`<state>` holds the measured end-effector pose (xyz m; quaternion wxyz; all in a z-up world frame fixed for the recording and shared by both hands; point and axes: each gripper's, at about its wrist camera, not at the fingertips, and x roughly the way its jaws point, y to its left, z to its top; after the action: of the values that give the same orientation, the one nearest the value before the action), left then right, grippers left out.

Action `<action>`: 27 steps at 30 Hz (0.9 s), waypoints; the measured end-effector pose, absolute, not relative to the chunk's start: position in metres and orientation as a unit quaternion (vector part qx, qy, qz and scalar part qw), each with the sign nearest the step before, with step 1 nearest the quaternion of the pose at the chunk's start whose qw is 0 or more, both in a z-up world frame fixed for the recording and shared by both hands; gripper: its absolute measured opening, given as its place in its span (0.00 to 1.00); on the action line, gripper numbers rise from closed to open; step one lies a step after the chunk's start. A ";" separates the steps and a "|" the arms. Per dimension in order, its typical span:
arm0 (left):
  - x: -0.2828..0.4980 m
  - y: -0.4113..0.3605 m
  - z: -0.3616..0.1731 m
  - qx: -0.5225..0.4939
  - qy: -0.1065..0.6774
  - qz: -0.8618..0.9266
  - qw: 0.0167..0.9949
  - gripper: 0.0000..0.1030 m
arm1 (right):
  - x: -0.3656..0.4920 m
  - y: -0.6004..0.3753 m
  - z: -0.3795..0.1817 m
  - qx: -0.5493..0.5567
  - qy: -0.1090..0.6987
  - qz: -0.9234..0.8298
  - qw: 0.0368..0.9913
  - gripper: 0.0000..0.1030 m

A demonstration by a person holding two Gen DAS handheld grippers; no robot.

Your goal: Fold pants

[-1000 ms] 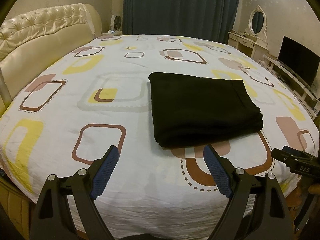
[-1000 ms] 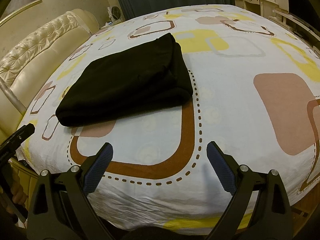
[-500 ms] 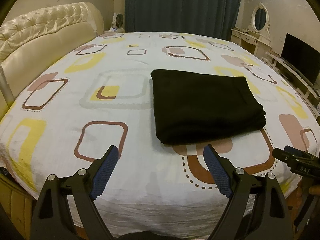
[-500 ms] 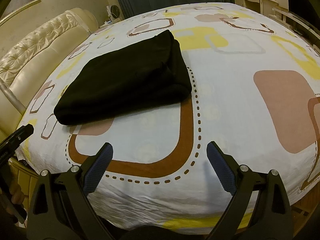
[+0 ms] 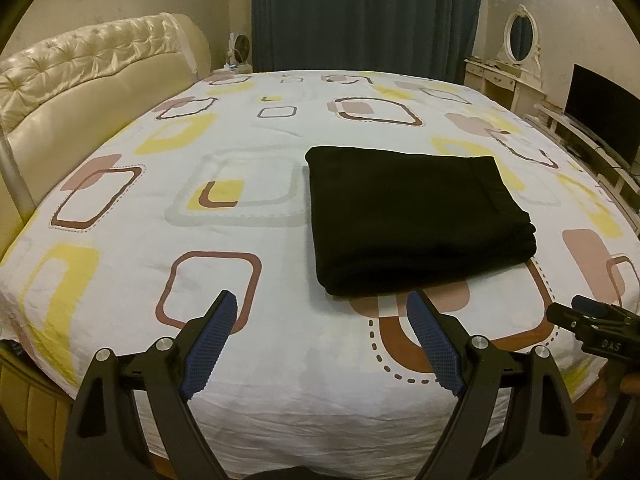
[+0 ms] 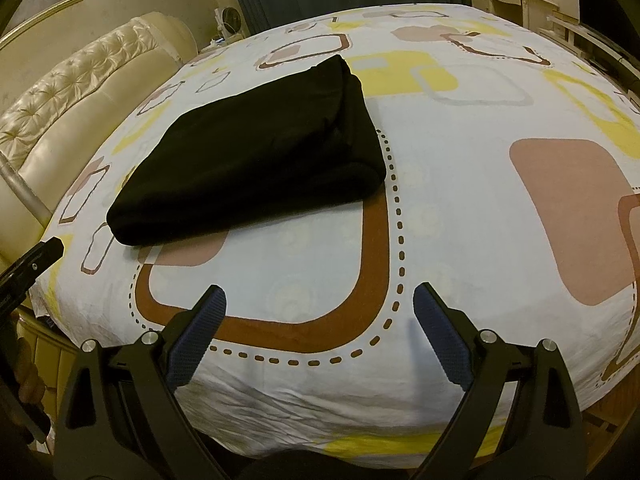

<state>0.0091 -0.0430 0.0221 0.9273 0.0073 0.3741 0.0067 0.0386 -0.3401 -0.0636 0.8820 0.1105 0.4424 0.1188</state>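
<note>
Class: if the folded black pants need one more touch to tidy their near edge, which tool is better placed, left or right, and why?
Probably left. The left tool points almost straight at the pants' near edge; from the right tool they lie off to one side. Both tools are open and empty.

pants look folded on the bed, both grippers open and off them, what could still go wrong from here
1. The pants lie in stacked layers whose right edge looks loose; a nudge there could slide the layers apart.
2. The left gripper and right gripper sit open just short of the near fold; a forward move might snag it.
3. The bedsheet is wrinkled near the edge, so dragging it could shift the stack.
</note>
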 end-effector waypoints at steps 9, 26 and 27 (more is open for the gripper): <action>0.011 -0.042 0.021 0.011 0.375 0.011 0.927 0.83 | 0.039 -0.339 -0.066 0.108 0.446 0.121 0.880 0.92; 0.009 -0.047 0.027 0.015 0.370 0.019 0.929 0.89 | 0.038 -0.339 -0.070 0.103 0.451 0.124 0.878 0.92; 0.006 -0.050 0.029 0.025 0.364 0.029 0.931 0.89 | 0.038 -0.339 -0.070 0.103 0.451 0.124 0.878 0.92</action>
<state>0.0063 -0.0499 0.0294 0.9305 0.0252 0.3642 0.0294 0.0383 -0.3393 -0.0698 0.8777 0.1029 0.4512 0.1245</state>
